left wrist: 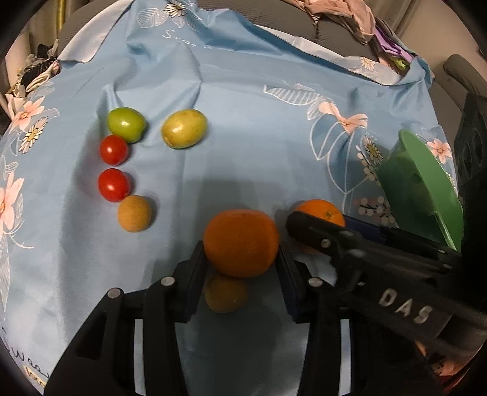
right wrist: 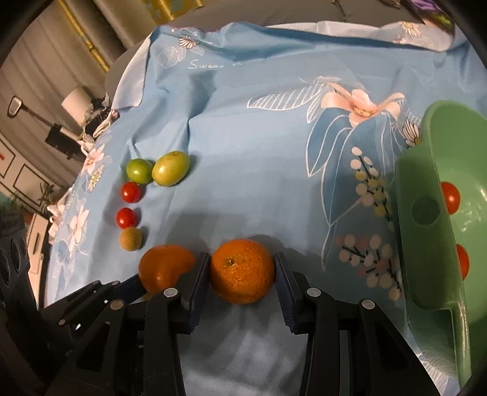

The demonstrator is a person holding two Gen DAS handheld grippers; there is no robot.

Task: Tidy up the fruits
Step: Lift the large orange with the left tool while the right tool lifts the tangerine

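Observation:
My left gripper (left wrist: 240,259) is shut on an orange (left wrist: 240,242) and holds it just above the blue floral cloth (left wrist: 243,100); a small tan fruit (left wrist: 225,292) lies under it. My right gripper (right wrist: 242,274) is shut on a second orange (right wrist: 242,274), which also shows in the left wrist view (left wrist: 322,213). The left gripper's orange shows in the right wrist view (right wrist: 164,268) too, just left of mine. On the cloth at the left lie a green fruit (left wrist: 126,123), a yellow-green fruit (left wrist: 184,128), two red tomatoes (left wrist: 113,150) (left wrist: 113,185) and a tan fruit (left wrist: 134,213).
A green bowl (right wrist: 426,243) stands at the right with two red tomatoes (right wrist: 450,196) inside. It also shows in the left wrist view (left wrist: 426,189). Crumpled clothes (left wrist: 350,18) lie past the cloth's far edge.

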